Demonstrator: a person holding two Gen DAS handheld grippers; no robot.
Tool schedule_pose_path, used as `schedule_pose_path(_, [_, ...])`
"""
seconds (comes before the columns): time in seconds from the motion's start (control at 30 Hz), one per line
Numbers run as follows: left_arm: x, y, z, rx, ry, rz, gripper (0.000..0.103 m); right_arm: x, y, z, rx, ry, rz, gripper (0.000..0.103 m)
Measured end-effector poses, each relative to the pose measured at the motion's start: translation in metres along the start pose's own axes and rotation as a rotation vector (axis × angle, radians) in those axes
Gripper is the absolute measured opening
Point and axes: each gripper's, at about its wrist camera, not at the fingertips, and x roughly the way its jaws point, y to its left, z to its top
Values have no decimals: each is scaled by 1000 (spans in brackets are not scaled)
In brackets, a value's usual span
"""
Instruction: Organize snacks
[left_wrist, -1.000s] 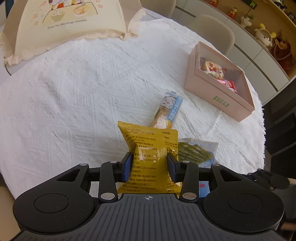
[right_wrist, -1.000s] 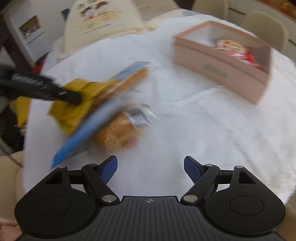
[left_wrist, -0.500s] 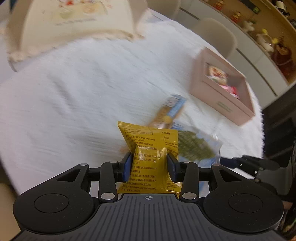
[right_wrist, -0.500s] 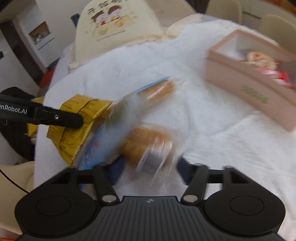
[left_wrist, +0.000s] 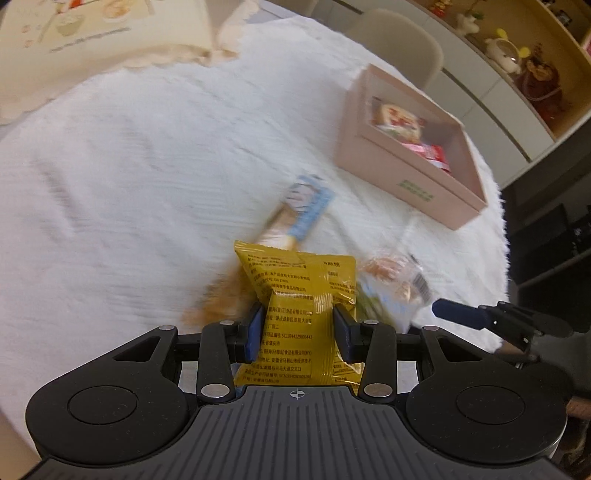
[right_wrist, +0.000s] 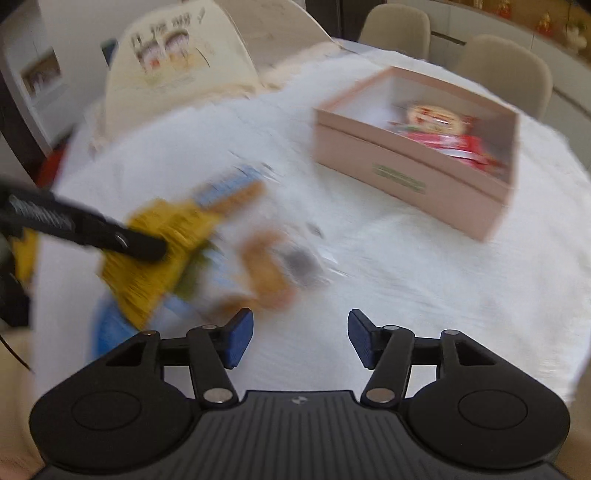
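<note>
My left gripper (left_wrist: 297, 328) is shut on a yellow snack packet (left_wrist: 295, 280), held above the white tablecloth (left_wrist: 110, 184). Beyond it lie a blue-wrapped biscuit bar (left_wrist: 303, 210), a bread roll in clear wrap (left_wrist: 391, 273) and a green packet (left_wrist: 373, 306). In the right wrist view my right gripper (right_wrist: 301, 339) has its jaws opening, nothing between them. The bread roll (right_wrist: 269, 266) lies just ahead and to the left of it, beside the yellow packet (right_wrist: 159, 251). A pink box (right_wrist: 406, 177) with several red snacks stands at the far right.
A cream mesh food cover (right_wrist: 173, 59) stands at the back left of the round table. Beige chairs (right_wrist: 506, 70) ring the far side. A cabinet shelf with toy figures (left_wrist: 517, 55) runs behind the pink box (left_wrist: 406, 184). The table's edge is close on the right.
The right gripper's jaws drew in around the bread roll, then spread again; the roll now lies ahead of them. The left gripper kept hold of the yellow packet.
</note>
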Motion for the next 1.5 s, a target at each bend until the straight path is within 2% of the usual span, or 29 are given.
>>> schedule_pose_path(0.1, [-4, 13, 2, -25, -8, 5, 44, 17, -2, 15, 187, 35, 73, 58])
schedule_pose_path(0.17, [-6, 16, 3, -27, -12, 5, 44, 31, -7, 26, 264, 63, 105, 55])
schedule_pose_path(0.23, [-3, 16, 6, -33, -8, -2, 44, 40, -15, 37, 291, 75, 143, 50])
schedule_pose_path(0.37, [4, 8, 11, -30, -2, 5, 45, 55, -34, 50, 375, 130, 200, 50])
schedule_pose_path(0.47, [5, 3, 15, -7, -8, 44, 44, 56, -42, 50, 415, 108, 222, 50])
schedule_pose_path(0.57, [5, 2, 16, 16, -7, 55, 44, 41, -42, 50, 366, 38, 154, 54])
schedule_pose_path(0.63, [5, 3, 16, 24, -6, 43, 44, 34, -41, 57, 325, 22, 100, 55])
schedule_pose_path(0.77, [3, 13, 15, 30, -13, -8, 44, 36, -27, 80, 356, 73, 61, 62])
schedule_pose_path(0.9, [3, 26, 17, 28, -7, -71, 44, 68, -10, 103, 469, 179, -24, 62])
schedule_pose_path(0.97, [2, 31, 17, 33, 0, -89, 44, 86, -3, 113, 478, 217, -82, 62])
schedule_pose_path(1.07, [5, 35, 15, 46, 21, -128, 44, 86, 2, 123, 449, 189, -61, 62])
schedule_pose_path(1.1, [8, 35, 15, 54, 35, -143, 44, 89, 3, 125, 435, 199, -68, 64])
schedule_pose_path(1.13, [10, 34, 14, 58, 44, -154, 44, 94, 3, 125, 426, 216, -71, 71])
schedule_pose_path(1.17, [12, 33, 14, 66, 53, -163, 44, 101, 1, 124, 425, 245, -60, 71])
schedule_pose_path(1.2, [14, 33, 14, 76, 60, -167, 44, 107, 0, 121, 435, 280, -41, 68])
schedule_pose_path(1.27, [14, 32, 15, 93, 67, -183, 44, 101, -7, 113, 456, 287, -17, 47])
schedule_pose_path(1.33, [14, 29, 16, 111, 72, -195, 44, 81, -16, 101, 454, 267, -44, 44])
schedule_pose_path(1.47, [16, 18, 17, 137, 99, -220, 43, 28, -38, 76, 386, 231, -235, 43])
schedule_pose_path(1.5, [16, 12, 17, 144, 108, -231, 43, 17, -42, 72, 369, 230, -260, 43])
